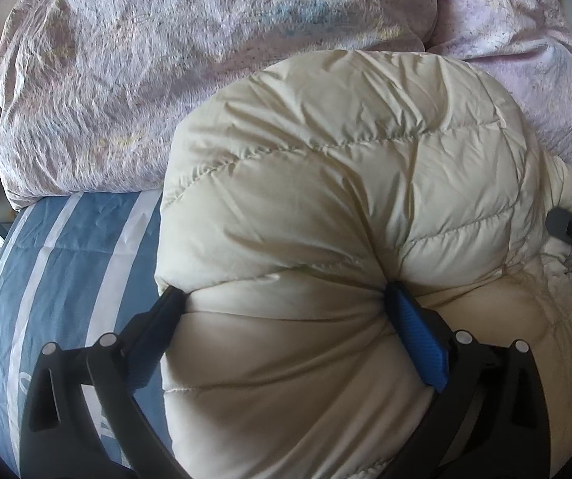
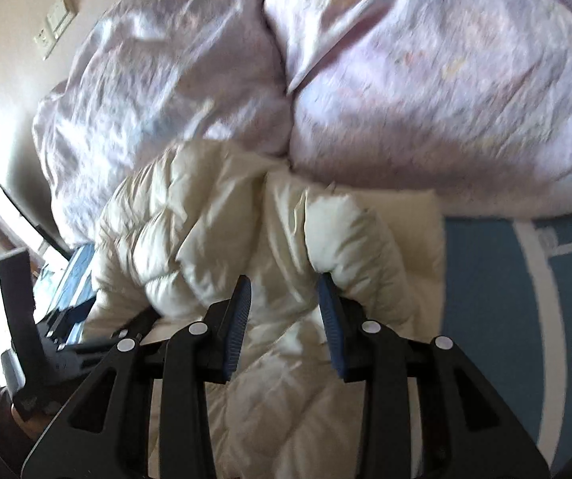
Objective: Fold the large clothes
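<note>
Blue striped bedsheet [image 1: 66,247] under cream puffer jacket [image 1: 326,159], lilac duvet [image 1: 126,60] behind. My left gripper [image 1: 286,299] spread wide around a jacket fold. My right gripper [image 2: 284,291] pinches jacket fabric.

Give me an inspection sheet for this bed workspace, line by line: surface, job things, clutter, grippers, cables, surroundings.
Surface: blue bedsheet with pale stripes.
Job's things: cream puffer jacket, bunched in a mound on the sheet.
Clutter: lilac floral duvet heaped behind the jacket, touching it.
Grippers: left gripper wide, straddling a thick jacket fold; right gripper partly closed, jacket padding between its pads, grip unclear in the blurred view.
Cables: nothing seen.
Surroundings: wall with switch plates; bright window light at the left.
</note>
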The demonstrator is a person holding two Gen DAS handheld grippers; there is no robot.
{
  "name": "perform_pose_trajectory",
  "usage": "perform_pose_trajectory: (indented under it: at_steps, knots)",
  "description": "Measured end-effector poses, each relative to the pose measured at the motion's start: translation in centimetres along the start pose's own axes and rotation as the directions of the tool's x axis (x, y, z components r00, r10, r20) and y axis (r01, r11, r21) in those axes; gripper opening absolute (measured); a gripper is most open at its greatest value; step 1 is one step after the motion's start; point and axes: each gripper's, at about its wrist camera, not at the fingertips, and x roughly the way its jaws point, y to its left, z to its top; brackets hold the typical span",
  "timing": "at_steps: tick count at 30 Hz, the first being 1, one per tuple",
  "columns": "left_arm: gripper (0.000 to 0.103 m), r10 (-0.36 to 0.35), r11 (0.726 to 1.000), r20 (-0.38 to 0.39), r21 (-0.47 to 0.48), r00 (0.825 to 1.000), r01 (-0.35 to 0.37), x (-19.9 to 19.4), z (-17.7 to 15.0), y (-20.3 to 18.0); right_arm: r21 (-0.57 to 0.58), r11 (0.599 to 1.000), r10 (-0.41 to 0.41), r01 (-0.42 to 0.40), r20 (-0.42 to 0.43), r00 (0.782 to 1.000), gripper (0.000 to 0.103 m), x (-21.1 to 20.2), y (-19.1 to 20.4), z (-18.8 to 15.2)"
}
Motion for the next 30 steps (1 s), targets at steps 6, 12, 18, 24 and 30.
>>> perform_pose_trajectory:
  at_steps: [6,12,18,24,30]
  knots:
    - [0.101,-0.006,1.0,0.002,0.0,1.0,0.006,-0.1,0.1,-0.3,0.008,0.998,-0.065,0.066,-0.043,0.997,0.031,2.2,-0.7,-0.5]
    - [0.101,-0.012,1.0,0.006,-0.005,1.0,0.012,0.0,0.4,-0.4,0.023,0.998,-0.058,0.059,-0.057,0.997,0.031,3.7,-1.5,-1.2]
    - [0.101,-0.019,1.0,0.016,-0.01,1.0,0.019,0.1,0.3,-0.4,-0.008,0.998,-0.066,0.065,-0.032,0.997,0.031,4.2,-1.1,-2.3]
    - [0.101,-0.021,1.0,0.019,-0.013,1.0,0.021,0.5,0.1,-0.2,-0.027,0.996,-0.083,0.082,-0.029,0.996,0.031,4.3,-0.4,-3.1]
    - [0.101,-0.021,1.0,0.018,-0.013,1.0,0.021,0.4,0.2,-0.2,-0.032,0.995,-0.093,0.092,-0.03,0.995,0.031,4.6,0.0,-3.2]
